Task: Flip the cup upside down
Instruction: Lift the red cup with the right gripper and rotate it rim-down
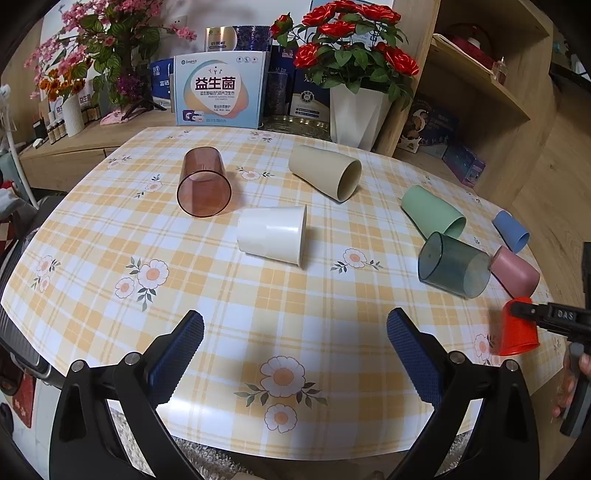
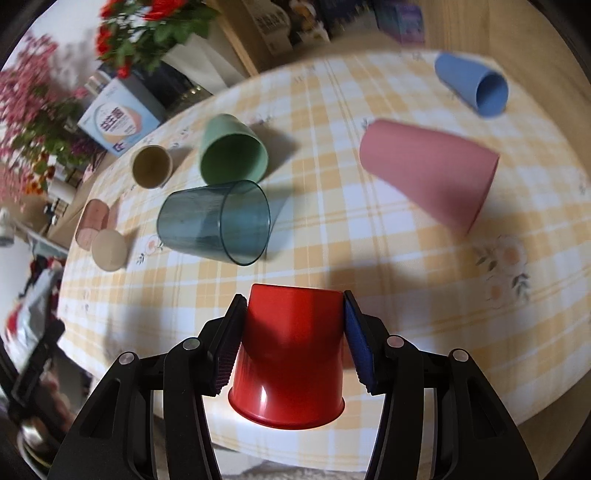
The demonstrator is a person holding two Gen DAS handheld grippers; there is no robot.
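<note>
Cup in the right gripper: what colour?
Red cup, clearest in the right wrist view, between the right gripper pads.

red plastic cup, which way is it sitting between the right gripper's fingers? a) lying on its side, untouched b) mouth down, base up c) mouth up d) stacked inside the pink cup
b: the red plastic cup shows its closed base on top and its wide rim at the bottom, with the right gripper shut on its sides.

From the left wrist, the right tool (image 1: 532, 312) covers the red cup's (image 1: 517, 332) upper side, and the frame's right edge cuts the tool off. From the right wrist, motion smears the flowers (image 2: 147, 33) and boxes (image 2: 118, 118) behind the table (image 2: 332, 240), leaving the print unreadable.
</note>
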